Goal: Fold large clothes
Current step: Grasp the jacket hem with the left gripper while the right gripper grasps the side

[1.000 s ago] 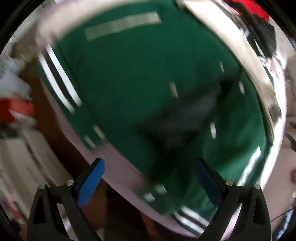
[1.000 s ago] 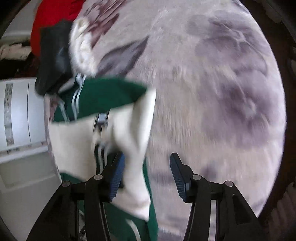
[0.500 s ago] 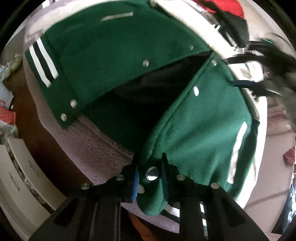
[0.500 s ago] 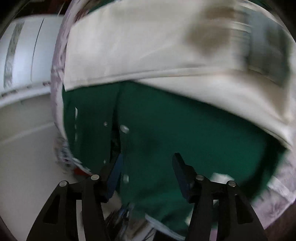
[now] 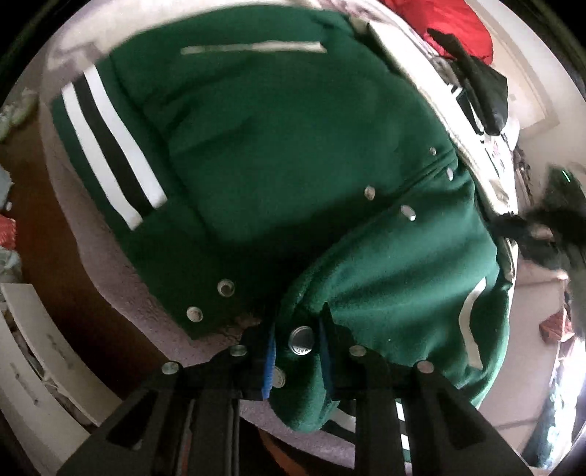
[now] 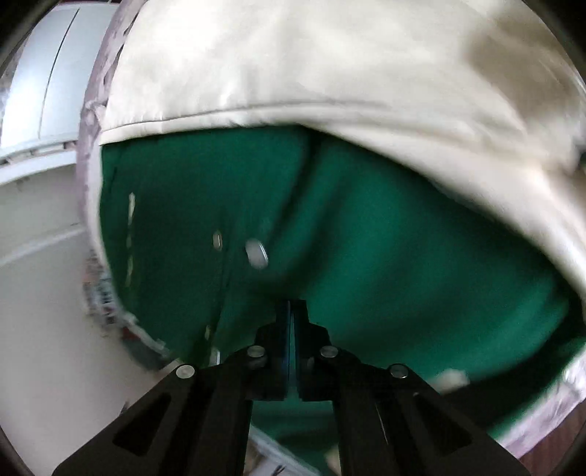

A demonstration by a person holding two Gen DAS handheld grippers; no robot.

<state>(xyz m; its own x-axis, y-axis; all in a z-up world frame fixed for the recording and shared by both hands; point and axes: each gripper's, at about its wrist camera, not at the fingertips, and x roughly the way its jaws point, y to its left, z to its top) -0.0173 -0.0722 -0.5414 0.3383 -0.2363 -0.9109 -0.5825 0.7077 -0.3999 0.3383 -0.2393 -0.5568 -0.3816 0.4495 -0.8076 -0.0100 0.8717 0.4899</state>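
Green jacket (image 5: 293,153) lies spread on a pale floral bedcover (image 5: 121,263). Left gripper (image 5: 298,351) pinches its snap-studded front edge; right gripper (image 6: 290,329) is clamped tight on green cloth below the cream sleeve (image 6: 329,66).

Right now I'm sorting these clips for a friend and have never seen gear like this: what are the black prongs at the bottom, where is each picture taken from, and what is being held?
No robot here: a person holds a two-fingered claw in each hand, and a wide-angle camera on each looks out along its fingers. In the left wrist view, the left claw is clamped on the snap-button front edge of a green varsity jacket, which lies spread on a pale patterned blanket. In the right wrist view, the right claw is shut on a thin fold of the green fabric, below the jacket's cream sleeve. Red and black clothes lie behind.
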